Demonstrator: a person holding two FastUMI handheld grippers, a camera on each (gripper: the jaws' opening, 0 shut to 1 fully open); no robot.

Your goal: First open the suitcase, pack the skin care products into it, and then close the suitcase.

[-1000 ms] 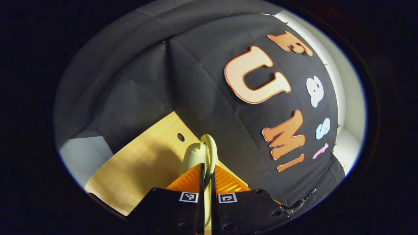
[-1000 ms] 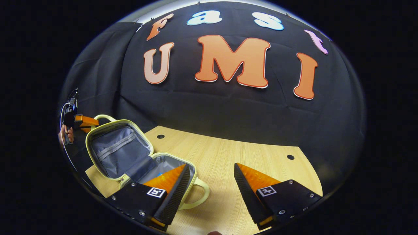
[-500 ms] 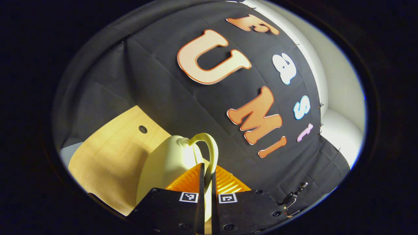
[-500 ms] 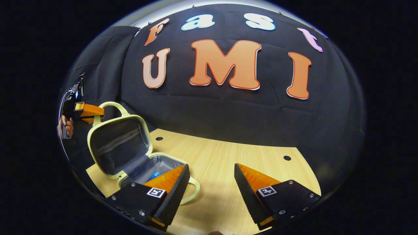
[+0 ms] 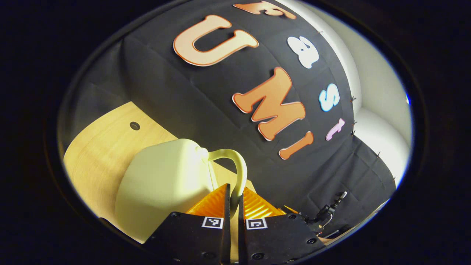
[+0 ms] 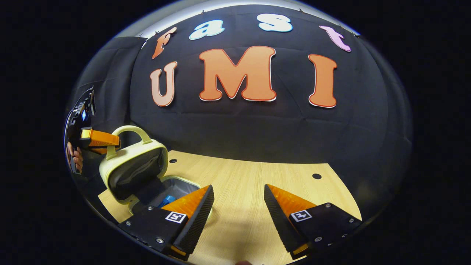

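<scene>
Left gripper view: my left claw (image 5: pixel 232 197) is clamped on the pale yellow handle (image 5: pixel 239 171) of the suitcase lid (image 5: pixel 162 176), both fingers pressing the loop between them.
Lid: its outer shell fills the near left, tilted over the wooden counter (image 5: pixel 99 143).
Right gripper view: my right claw (image 6: pixel 238 209) hangs with its fingers spread wide apart, gripping nothing, above the bare counter (image 6: pixel 257 184).
Suitcase (image 6: pixel 147 180): at the far left of the counter, partly open, the lid (image 6: pixel 134 167) leaning over the base.
Contents: a blue skin care product (image 6: pixel 167 200) lies in the grey-lined base, partly hidden behind my right claw's left finger.
Left claw, seen from the right (image 6: pixel 105 141): at the lid's handle (image 6: pixel 132 132), with a hand (image 6: pixel 75 158) behind it.
</scene>
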